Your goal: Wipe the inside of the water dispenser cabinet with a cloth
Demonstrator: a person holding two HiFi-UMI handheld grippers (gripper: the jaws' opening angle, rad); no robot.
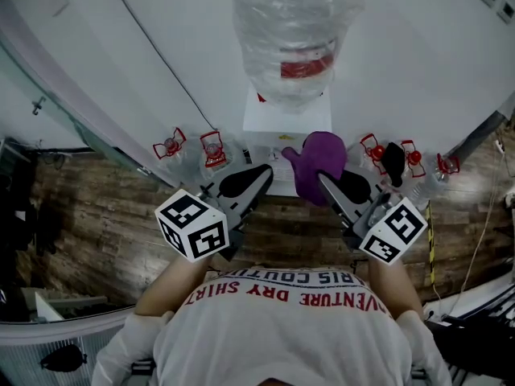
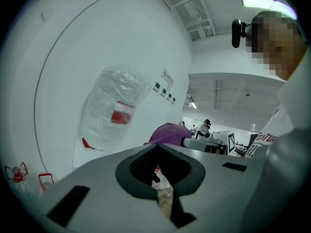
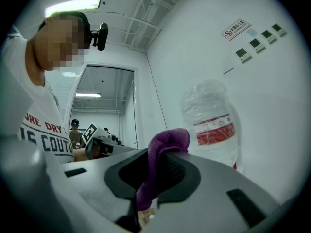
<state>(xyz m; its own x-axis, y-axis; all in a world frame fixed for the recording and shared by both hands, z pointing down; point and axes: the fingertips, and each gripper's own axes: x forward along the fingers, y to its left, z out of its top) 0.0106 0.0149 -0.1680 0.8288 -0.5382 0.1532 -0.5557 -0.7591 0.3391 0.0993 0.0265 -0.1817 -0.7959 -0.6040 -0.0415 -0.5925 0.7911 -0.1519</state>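
Observation:
A white water dispenser (image 1: 283, 116) stands against the wall, and on top of it is a plastic-wrapped water bottle (image 1: 291, 30) with a red label. My right gripper (image 1: 323, 177) is shut on a purple cloth (image 1: 317, 164), which bulges up over the jaw tips just in front of the dispenser. In the right gripper view the cloth (image 3: 164, 144) is pinched between the pads and hangs down through them, with the bottle (image 3: 213, 125) beyond. My left gripper (image 1: 262, 172) is shut with nothing in it, level with the right one. In its own view the left gripper (image 2: 156, 146) points toward the bottle (image 2: 114, 108) and the cloth (image 2: 167, 132).
Empty red-capped bottles stand on the wooden floor (image 1: 105, 215) on both sides of the dispenser, one group at the left (image 1: 211, 149) and one at the right (image 1: 375, 148). A glass partition (image 1: 56, 103) runs along the left. A person's white shirt fills the bottom of the head view.

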